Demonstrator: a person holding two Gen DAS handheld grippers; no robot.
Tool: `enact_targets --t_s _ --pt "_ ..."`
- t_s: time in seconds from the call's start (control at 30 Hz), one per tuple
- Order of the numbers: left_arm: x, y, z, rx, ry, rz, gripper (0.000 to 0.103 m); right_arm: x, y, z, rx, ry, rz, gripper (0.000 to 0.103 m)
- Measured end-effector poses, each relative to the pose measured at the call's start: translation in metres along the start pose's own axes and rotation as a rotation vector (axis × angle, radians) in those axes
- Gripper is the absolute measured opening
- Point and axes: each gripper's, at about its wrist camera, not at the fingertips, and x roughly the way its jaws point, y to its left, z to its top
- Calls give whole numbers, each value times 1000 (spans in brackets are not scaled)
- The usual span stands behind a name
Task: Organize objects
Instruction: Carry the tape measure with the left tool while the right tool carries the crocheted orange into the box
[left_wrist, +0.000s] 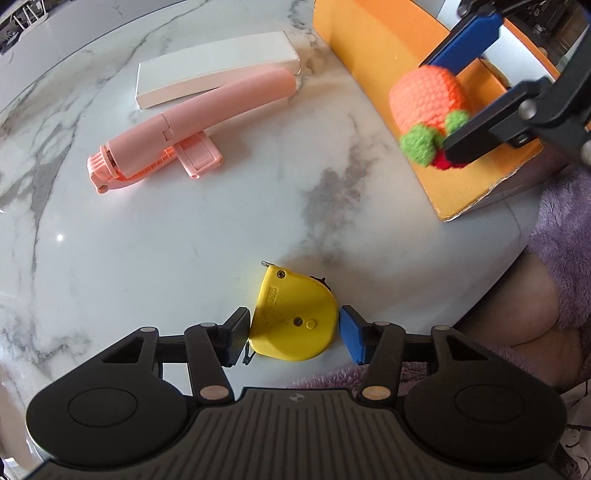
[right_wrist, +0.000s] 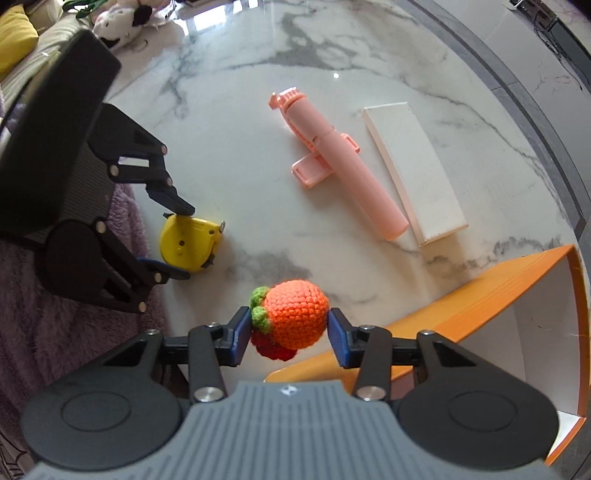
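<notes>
While both grippers point steeply down at the marble table (left_wrist: 184, 240), each pinches one item. Nearest, the left gripper (left_wrist: 293, 332) has its pads pressed on either side of the yellow tape measure (left_wrist: 293, 321), which lies on the marble by the near edge, likely so it can be lifted. The right gripper (right_wrist: 286, 332) clamps the crocheted orange toy (right_wrist: 295, 314) above the orange box (right_wrist: 480, 295), probably its destination. Farther off, the pink selfie stick (left_wrist: 192, 122) lies touching the white carton (left_wrist: 218, 70), both untouched.
</notes>
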Motion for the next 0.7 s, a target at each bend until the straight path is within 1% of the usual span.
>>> enact_targets --t_s 0.1,0.13,0.23,0.33,0.43,0.53,0.6,0.7 --pt "-3 1 -1 -19 -15 43 61 -29 -8 -13 49 -68 -7 47" --pt "-7 2 -2 -29 -33 46 61 -40 -12 -18 71 -90 -9 47" --pt "-26 5 -1 -73 -95 22 61 -69 -24 -39 137 -145 -29 47" --pt "-52 -2 8 -63 -161 14 61 -91 -37 -65 197 -169 -75 47" --pt "-84 -26 25 4 -248 -6 61 -98 -55 -95 285 -168 -110 47" --pt "-108 -58 47 116 -309 -40 61 -97 -71 -125 382 -159 -126 47" --pt "-115 -83 65 202 -321 -72 61 -96 -81 -142 442 -165 -120 47" --pt "-108 -120 93 326 -302 -104 61 -94 -90 -163 509 -185 -115 47"
